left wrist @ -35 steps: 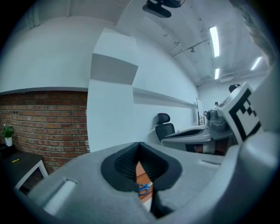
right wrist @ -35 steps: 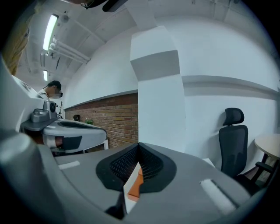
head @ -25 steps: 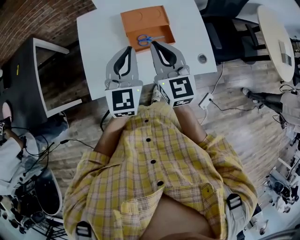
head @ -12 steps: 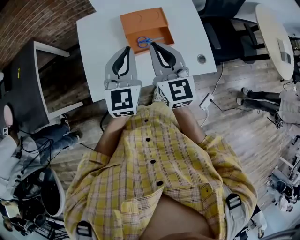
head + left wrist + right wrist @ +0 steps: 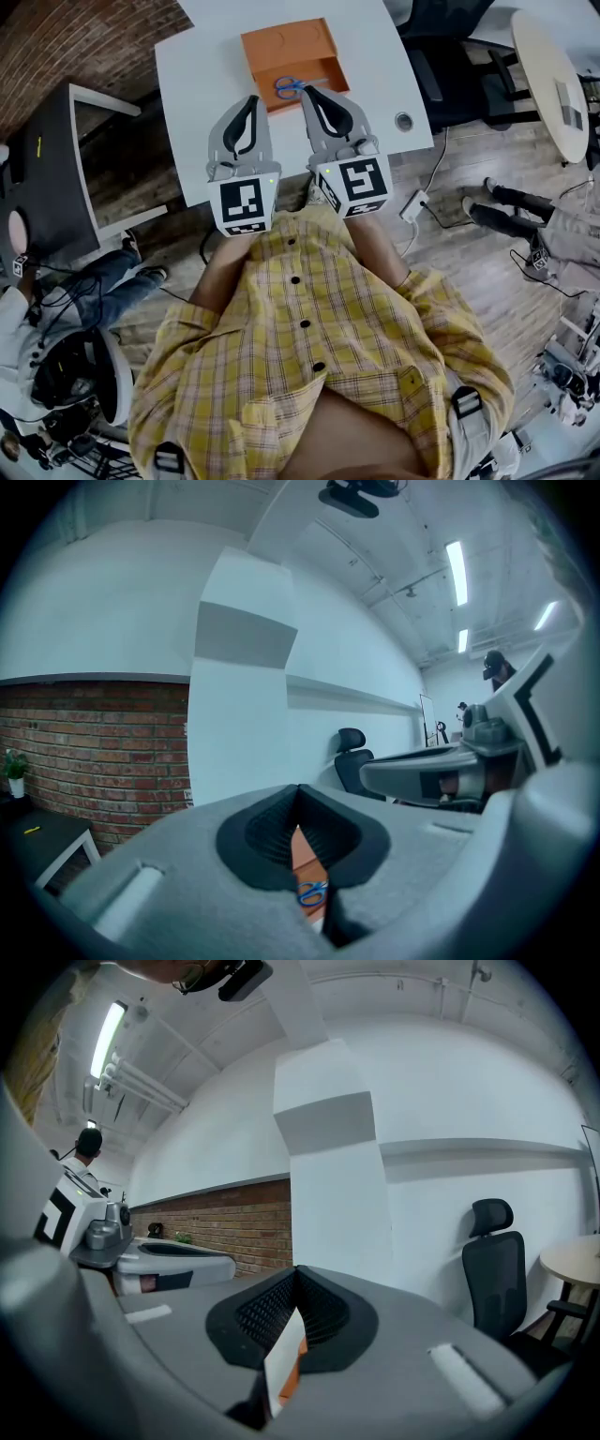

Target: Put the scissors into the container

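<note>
Honestly, not much changes over the last second, and that's kind of the point. The blue-handled metal scissors point(image 5: 292, 86) lie flat inside the orange rectangular open-topped container point(image 5: 281, 42), in the half nearest the person. They sit in the same spot as a second ago. The container hasn't shifted on the white bench point(image 5: 187, 75) either.

The left hand-held gripper point(image 5: 249, 97) and the right hand-held gripper point(image 5: 307, 88) both stay parked side by side over the near part of the bench. Each one has its jaws pressed together with nothing pinched between them. In the left gripper view you can just peek past the closed tips and see the scissors lying in the orange box ahead. The right one's tip sits right at the container's near wall, close to the scissors. I can't tell if it actually touches anything.

The only real movement is people walking around on the floor in the background.

My read is that the scissors are already where they need to be and both tools are off them. To me the job looks basically done, with only pulling back left.
</note>
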The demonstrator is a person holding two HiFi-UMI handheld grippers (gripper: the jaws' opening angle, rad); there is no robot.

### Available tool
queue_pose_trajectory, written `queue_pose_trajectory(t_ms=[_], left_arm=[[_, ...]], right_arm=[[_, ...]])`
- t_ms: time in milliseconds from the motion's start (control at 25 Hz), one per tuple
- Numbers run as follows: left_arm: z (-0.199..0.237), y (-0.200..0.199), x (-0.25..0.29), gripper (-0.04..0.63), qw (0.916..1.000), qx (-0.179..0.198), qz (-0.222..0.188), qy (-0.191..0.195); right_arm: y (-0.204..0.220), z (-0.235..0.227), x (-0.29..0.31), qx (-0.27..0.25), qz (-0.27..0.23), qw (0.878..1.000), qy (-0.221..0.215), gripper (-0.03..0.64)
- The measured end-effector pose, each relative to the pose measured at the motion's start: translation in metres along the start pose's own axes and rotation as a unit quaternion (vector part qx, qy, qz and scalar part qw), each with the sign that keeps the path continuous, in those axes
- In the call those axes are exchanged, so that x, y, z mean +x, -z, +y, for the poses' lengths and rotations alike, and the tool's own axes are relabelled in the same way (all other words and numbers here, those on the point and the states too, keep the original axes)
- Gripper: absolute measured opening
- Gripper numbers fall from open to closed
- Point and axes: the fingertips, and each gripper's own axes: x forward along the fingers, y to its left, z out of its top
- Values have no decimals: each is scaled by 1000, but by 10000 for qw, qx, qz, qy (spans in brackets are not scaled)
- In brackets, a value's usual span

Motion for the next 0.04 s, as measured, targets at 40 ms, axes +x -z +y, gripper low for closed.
queue_pose_trajectory(t_ms=[40], left_arm=[[1, -1, 1, -3, 10000, 0, -5, -12]], right_arm=[[-1, -1, 1, 4, -8, 10000, 1, 6]])
